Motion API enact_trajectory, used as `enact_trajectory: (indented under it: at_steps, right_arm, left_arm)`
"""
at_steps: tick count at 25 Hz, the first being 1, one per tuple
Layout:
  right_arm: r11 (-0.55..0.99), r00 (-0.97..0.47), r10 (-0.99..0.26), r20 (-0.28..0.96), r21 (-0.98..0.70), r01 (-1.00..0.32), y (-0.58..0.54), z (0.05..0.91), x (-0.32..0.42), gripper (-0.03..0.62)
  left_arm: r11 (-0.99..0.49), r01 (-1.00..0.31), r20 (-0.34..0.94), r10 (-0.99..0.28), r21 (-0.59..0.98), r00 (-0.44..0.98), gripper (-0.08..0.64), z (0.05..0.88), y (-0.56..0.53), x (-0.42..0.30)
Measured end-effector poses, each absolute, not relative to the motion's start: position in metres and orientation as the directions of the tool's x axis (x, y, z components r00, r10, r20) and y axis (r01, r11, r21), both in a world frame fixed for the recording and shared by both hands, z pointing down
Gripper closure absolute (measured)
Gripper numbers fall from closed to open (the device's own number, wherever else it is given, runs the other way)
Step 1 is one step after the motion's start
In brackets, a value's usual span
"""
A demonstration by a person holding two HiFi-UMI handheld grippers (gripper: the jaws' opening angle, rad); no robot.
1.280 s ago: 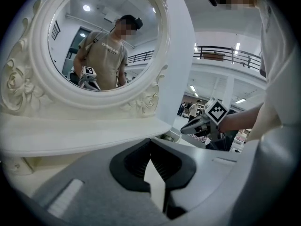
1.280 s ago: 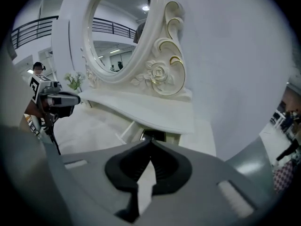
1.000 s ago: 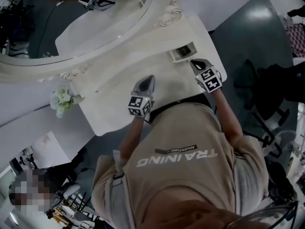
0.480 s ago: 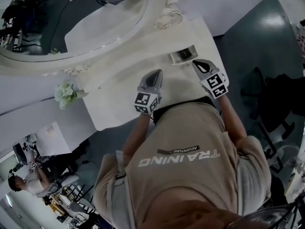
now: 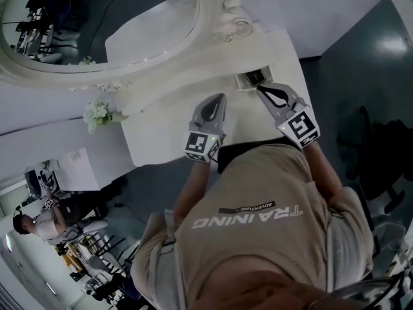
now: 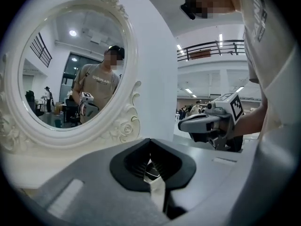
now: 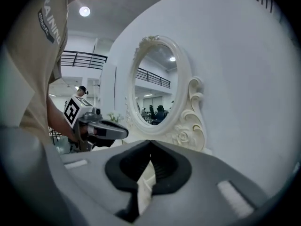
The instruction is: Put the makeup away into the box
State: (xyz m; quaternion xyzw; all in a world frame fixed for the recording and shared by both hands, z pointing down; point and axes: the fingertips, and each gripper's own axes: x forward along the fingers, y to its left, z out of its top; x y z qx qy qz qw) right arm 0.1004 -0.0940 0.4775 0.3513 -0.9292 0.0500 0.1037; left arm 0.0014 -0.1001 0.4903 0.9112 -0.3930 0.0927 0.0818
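A small white box (image 5: 251,78) with a dark inside stands at the far right of the white vanity table (image 5: 161,137). I cannot make out any makeup on the table or in the box. My right gripper (image 5: 260,89) hovers just in front of the box, shut and with nothing in it. My left gripper (image 5: 219,98) hangs over the middle of the table, its tips together and nothing held. The left gripper view shows its own shut jaws (image 6: 150,141) and the right gripper (image 6: 181,124) at the right. The right gripper view shows its shut jaws (image 7: 150,142) and the left gripper (image 7: 126,133) at the left.
A large oval mirror (image 5: 110,24) in an ornate white frame (image 5: 222,24) stands behind the table against a white wall. A small bunch of white flowers (image 5: 98,113) sits at the table's left end. People and chairs (image 5: 45,218) are off to the lower left.
Both grippers have risen off the tabletop and now point more level. The left one has drifted right, toward the table's middle. Both stayed shut.
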Motion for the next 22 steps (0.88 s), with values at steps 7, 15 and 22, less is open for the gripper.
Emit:
enact_trajectory:
  at_steps: [7, 15, 22]
  right_arm:
    - [0.747, -0.72, -0.646, 0.254, 0.014, -0.665, -0.096, 0.481, 0.1, 0.589]
    - [0.67, -0.614, -0.735, 0.288, 0.168, -0.723, -0.088, 0.526, 0.129, 0.589]
    - [0.611, -0.554, -0.75, 0.361, 0.059, -0.789, -0.096, 0.608, 0.177, 0.589]
  left_arm:
    - [-0.658, -0.751, 0.237, -0.723, 0.051, 0.65, 0.56, 0.477, -0.094, -0.006]
    - [-0.698, -0.716, 0.359, -0.666, 0.011, 0.654, 0.56, 0.547, -0.086, 0.009]
    - [-0.679, -0.733, 0.487, -0.627, 0.043, 0.609, 0.56, 0.631, -0.099, 0.035]
